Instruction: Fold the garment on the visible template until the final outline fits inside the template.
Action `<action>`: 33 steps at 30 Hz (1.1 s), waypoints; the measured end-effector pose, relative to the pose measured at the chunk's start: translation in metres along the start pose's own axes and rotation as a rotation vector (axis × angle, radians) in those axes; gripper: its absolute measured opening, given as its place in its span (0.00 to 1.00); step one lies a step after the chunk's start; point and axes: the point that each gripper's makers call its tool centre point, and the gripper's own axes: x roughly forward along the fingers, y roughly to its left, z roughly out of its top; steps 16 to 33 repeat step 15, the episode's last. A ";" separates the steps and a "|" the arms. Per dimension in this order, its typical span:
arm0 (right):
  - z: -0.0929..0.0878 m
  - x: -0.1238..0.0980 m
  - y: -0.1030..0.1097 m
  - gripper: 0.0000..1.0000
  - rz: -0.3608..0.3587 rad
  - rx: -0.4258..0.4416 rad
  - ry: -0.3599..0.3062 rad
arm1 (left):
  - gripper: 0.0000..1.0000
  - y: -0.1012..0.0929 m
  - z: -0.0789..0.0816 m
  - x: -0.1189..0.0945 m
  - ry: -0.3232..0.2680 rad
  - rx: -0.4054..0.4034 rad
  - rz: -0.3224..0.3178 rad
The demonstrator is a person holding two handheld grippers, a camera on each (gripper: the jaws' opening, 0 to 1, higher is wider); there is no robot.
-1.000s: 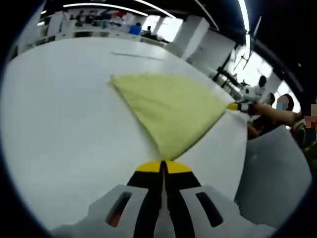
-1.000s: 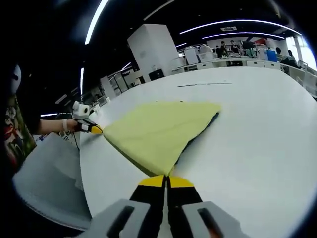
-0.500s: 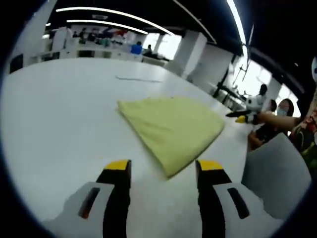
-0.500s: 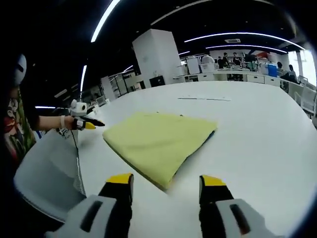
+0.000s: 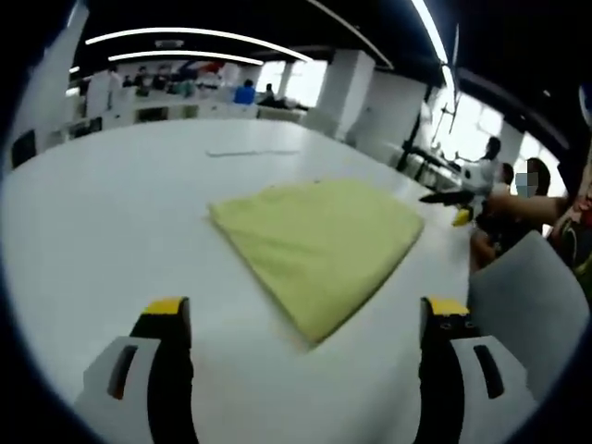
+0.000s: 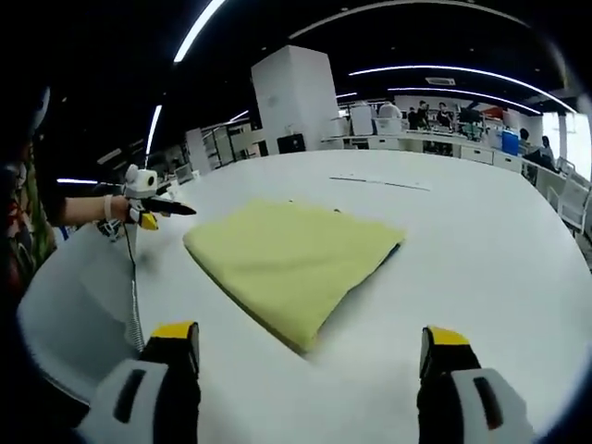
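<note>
In the left gripper view the left gripper (image 5: 305,324) has its two yellow-tipped fingers (image 5: 167,307) spread wide apart, with nothing between them but bare white bench (image 5: 102,222). Just ahead of the gap lies the near corner of the yellow garment (image 5: 319,240), folded flat into a rough four-sided shape on the bench, clear of both fingers. Past the garment's right corner the right gripper (image 5: 450,205) comes in from the right, held by a person's hand, its dark fingers pointing toward the cloth but apart from it; whether they touch the bench I cannot tell. A grey chair back (image 5: 523,291) stands at the bench's right edge, and a thin dark line (image 5: 252,153) lies on the bench beyond the garment. In the right gripper view the right gripper (image 6: 310,338) likewise holds its fingers (image 6: 176,333) wide open and gripping nothing, the bench (image 6: 499,240) showing between them. The garment (image 6: 291,254) lies just ahead, its near corner pointing into the gap, with a dark sliver of under-layer showing along its right edge. To the left of the cloth the left gripper (image 6: 157,208) reaches in from the left in a person's hand, its fingers near the garment's left corner yet not touching it. A chair back (image 6: 79,314) sits low on the left, and desks and a white pillar stand far behind the bench.
</note>
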 end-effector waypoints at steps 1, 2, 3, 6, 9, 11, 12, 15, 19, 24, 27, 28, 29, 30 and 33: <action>0.002 0.000 0.000 1.00 0.004 0.006 -0.008 | 0.99 -0.001 0.001 0.000 -0.004 0.001 0.002; 0.003 0.000 0.001 1.00 0.005 0.011 -0.014 | 0.99 -0.002 0.003 -0.002 -0.007 -0.002 0.003; 0.004 0.001 0.001 1.00 0.005 0.012 -0.015 | 0.99 -0.004 0.004 -0.002 -0.011 0.000 0.002; 0.006 0.002 0.003 1.00 0.001 0.007 -0.030 | 0.99 -0.008 0.006 -0.004 -0.012 0.014 0.008; 0.006 0.003 0.007 1.00 0.006 0.021 -0.034 | 0.99 -0.009 0.007 -0.007 -0.028 0.002 0.019; 0.007 0.003 0.012 1.00 0.012 0.023 -0.033 | 0.99 -0.010 0.006 -0.010 -0.032 -0.007 0.023; 0.007 0.002 0.013 1.00 0.015 0.024 -0.035 | 0.99 -0.011 0.006 -0.010 -0.029 -0.008 0.025; 0.008 0.000 0.021 1.00 0.024 0.029 -0.035 | 0.99 -0.009 0.009 -0.015 -0.053 -0.014 0.055; 0.008 0.000 0.021 1.00 0.024 0.029 -0.035 | 0.99 -0.009 0.009 -0.015 -0.053 -0.014 0.055; 0.008 0.000 0.021 1.00 0.024 0.029 -0.035 | 0.99 -0.009 0.009 -0.015 -0.053 -0.014 0.055; 0.008 0.000 0.021 1.00 0.024 0.029 -0.035 | 0.99 -0.009 0.009 -0.015 -0.053 -0.014 0.055; 0.008 0.000 0.021 1.00 0.024 0.029 -0.035 | 0.99 -0.009 0.009 -0.015 -0.053 -0.014 0.055; 0.008 0.000 0.021 1.00 0.024 0.029 -0.035 | 0.99 -0.009 0.009 -0.015 -0.053 -0.014 0.055; 0.008 0.000 0.021 1.00 0.024 0.029 -0.035 | 0.99 -0.009 0.009 -0.015 -0.053 -0.014 0.055; 0.008 0.000 0.021 1.00 0.024 0.029 -0.035 | 0.99 -0.009 0.009 -0.015 -0.053 -0.014 0.055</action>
